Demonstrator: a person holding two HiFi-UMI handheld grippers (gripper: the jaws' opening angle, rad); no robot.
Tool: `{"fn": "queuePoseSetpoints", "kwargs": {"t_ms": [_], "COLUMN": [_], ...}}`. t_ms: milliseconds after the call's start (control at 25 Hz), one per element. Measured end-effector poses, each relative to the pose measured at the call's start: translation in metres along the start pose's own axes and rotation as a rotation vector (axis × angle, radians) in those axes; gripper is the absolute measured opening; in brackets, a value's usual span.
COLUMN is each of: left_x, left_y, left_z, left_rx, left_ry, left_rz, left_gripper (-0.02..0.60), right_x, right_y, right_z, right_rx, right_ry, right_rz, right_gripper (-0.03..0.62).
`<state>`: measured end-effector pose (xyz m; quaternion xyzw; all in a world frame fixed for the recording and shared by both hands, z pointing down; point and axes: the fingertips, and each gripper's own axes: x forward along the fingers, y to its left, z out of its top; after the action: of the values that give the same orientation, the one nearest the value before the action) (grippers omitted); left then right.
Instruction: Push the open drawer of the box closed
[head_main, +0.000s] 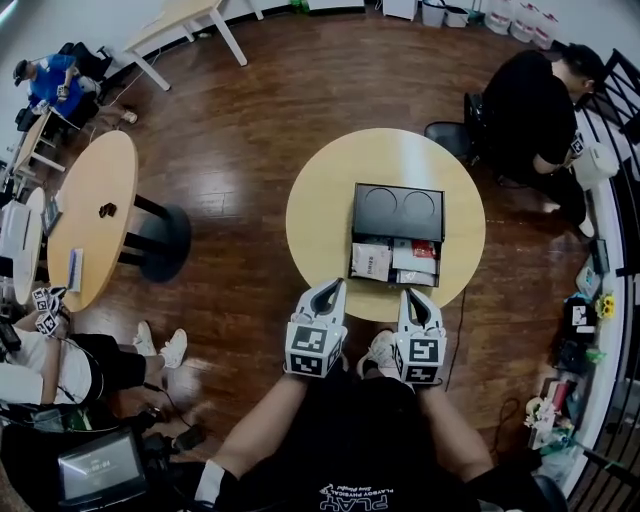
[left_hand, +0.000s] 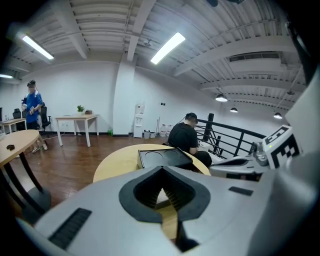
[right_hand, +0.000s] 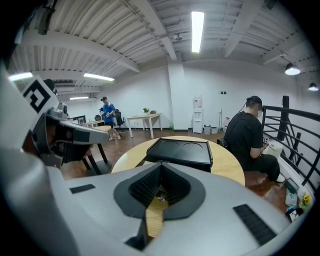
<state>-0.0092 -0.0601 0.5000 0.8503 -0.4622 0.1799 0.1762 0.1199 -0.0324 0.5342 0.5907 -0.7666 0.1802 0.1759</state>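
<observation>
Clearly open drawer (head_main: 398, 243), contents (head_main: 372, 262) indistinct

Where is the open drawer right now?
Head view: the drawer sticks out of the black box toward the person, on the round table, just ahead of the right gripper; the left gripper sits off its left corner.

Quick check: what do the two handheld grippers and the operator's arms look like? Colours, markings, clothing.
Both match. The left gripper and right gripper have pale grey moulded shells and black ribbed pads lining a teardrop opening. Each has a cube with black-and-white square markers at the rear. No cables show on them. The person wears a black top with white lettering; no sleeves cover the forearms.
</observation>
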Motion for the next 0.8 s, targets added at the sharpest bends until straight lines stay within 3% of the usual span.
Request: {"fn": "queuePoseSetpoints", "kwargs": {"t_ms": [240, 800], "left_x": [0.008, 0.015], "left_y": [0.018, 0.038], "left_z": [0.005, -0.033], "left_rx": [-0.007, -0.032], "left_ry": [-0.007, 0.065], "left_rz": [-0.02, -0.033], "left_gripper": [-0.003, -0.003], "right_x": [0.013, 0.052], "right_y": [0.005, 0.008], "right_z": [-0.014, -0.08], "right_rx": [0.002, 0.052], "right_ry": [0.058, 0.222], "right_rz": [-0.027, -0.095], "right_gripper": [0.003, 0.005]}}
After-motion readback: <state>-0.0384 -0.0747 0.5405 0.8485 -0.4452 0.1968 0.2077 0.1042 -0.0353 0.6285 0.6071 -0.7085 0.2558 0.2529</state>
